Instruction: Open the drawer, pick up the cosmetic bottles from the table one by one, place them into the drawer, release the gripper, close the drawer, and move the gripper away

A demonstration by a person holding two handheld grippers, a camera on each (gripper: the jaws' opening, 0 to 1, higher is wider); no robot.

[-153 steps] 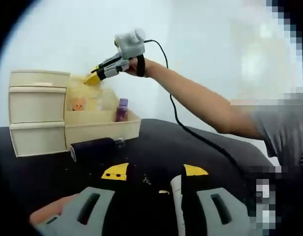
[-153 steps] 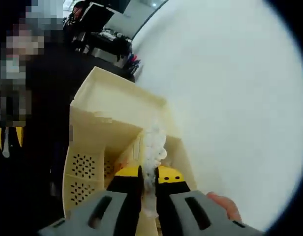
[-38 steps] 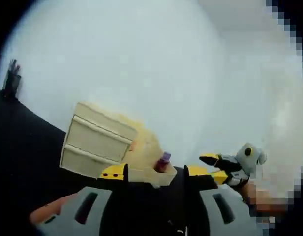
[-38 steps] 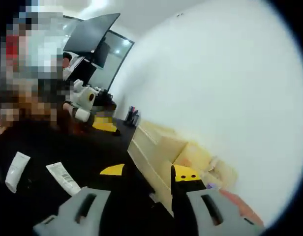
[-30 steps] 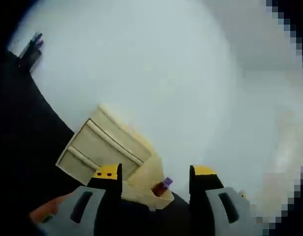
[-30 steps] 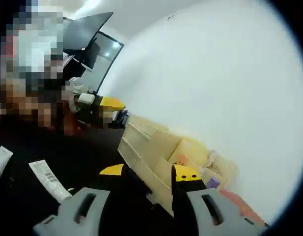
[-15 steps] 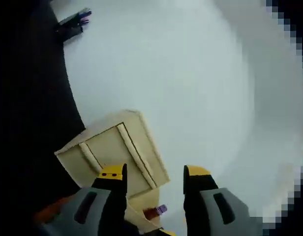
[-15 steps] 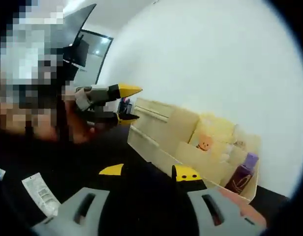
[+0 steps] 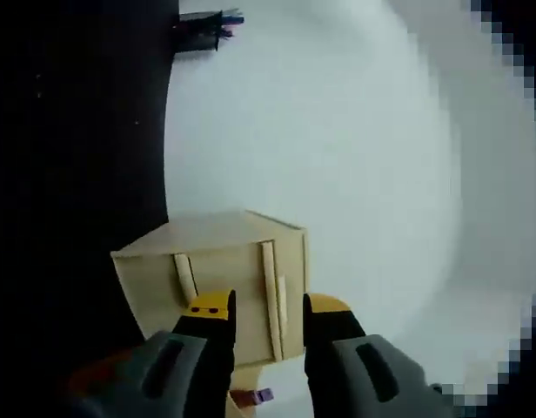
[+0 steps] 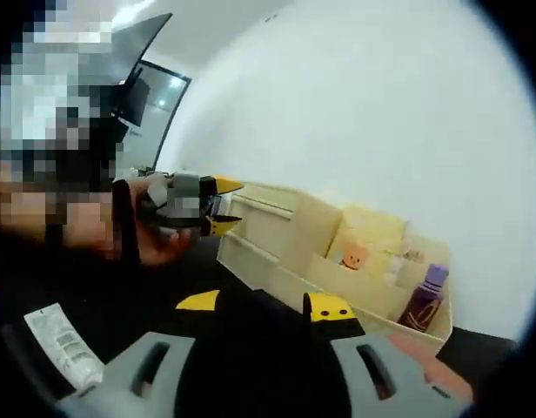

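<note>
Left gripper view: the left gripper [image 9: 266, 306] is rising from the bottom edge, its yellow-tipped jaws spread with a gap between them and nothing held. The view is rolled, so the black table [image 9: 85, 174] is running up the left side. Just beyond the tips, the cream drawer unit [image 9: 216, 279] is standing with two drawer fronts facing the camera, both looking shut. Below it, at the bottom edge between the jaws, a purple-capped bottle [image 9: 251, 397] is showing, blurred. Farther off, a dark cluster of pens [image 9: 203, 22] is sitting near the top against the white wall [image 9: 338, 157].

Right gripper view: the right gripper [image 10: 266, 305] is pointing forward over the table [image 10: 103, 296], jaws spread wide, empty. A white tube [image 10: 63, 346] is lying on the table at lower left, well apart from the drawer unit. Past it, a hand [image 10: 137, 231] is holding the left gripper [image 10: 220, 206] with its tips right at the left end of the drawer unit [image 10: 268, 228]; whether they are touching a drawer cannot be told. Those jaws are showing a narrow gap. Right of the drawers, an open cream tray [image 10: 355, 283] is holding a purple bottle [image 10: 425, 300] standing upright at its right end, and pale items with an orange face figure [image 10: 355, 257] behind. A dark monitor [image 10: 142, 52] is hanging at upper left beside the wall [image 10: 381, 113].
</note>
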